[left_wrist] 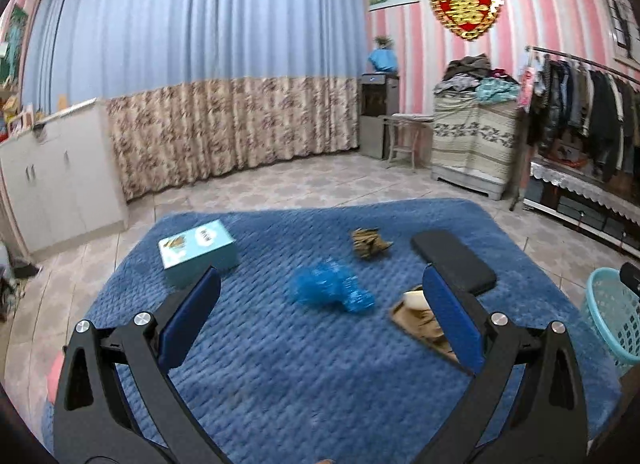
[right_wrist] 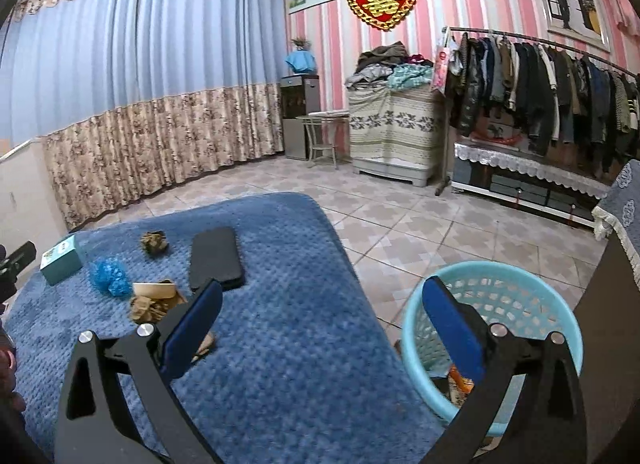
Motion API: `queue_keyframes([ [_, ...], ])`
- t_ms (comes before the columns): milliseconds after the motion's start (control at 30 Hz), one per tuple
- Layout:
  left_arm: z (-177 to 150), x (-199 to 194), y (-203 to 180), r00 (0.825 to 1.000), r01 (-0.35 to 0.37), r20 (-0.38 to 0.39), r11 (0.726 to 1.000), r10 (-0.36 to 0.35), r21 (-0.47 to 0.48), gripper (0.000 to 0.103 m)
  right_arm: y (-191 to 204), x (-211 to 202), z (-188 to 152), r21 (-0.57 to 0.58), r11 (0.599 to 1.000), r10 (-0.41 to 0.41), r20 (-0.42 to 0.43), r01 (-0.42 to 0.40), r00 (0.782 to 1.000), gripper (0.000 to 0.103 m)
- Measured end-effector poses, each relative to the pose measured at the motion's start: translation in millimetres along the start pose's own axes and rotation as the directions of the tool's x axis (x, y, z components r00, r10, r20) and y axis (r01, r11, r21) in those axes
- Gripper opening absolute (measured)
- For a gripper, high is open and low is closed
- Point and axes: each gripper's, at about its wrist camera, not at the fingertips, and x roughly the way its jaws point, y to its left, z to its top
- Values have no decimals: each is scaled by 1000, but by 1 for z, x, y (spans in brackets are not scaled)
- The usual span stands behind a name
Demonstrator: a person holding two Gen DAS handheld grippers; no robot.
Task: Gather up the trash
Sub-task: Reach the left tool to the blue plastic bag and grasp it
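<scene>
**Most of the trash is still on the blanket**

Left to right on your blue blanket (left_wrist: pixel 280 364): teal box (left_wrist: pixel 198 250), crumpled blue wrapper (left_wrist: pixel 330 290) lying lengthwise toward the near right, brown wad (left_wrist: pixel 369 243), torn cardboard (left_wrist: pixel 416 318). The basket (right_wrist: pixel 496 344) holds a little. Both your left gripper (left_wrist: pixel 320 318) and right gripper (right_wrist: pixel 320 324) gape wide, empty.

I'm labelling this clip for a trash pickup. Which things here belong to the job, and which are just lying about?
Job:
- blue crumpled plastic
- brown crumpled wad
- torn cardboard scraps
- turquoise basket
- left gripper, right gripper, both open and empty

Probably just lying about:
- teal box
- black pad
- blue rug
</scene>
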Motion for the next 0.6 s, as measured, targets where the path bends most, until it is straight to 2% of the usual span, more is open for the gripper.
queue_keyframes([
  [300,-1,-4,26,998,-51,25,999,51,-3,98,23,0,-2,-45,999,23,-8,-24,1000,98],
  [600,4,2,53,997,-72,-6,997,72,-34,98,47,14,14,-66,994,83,-6,-83,997,98],
])
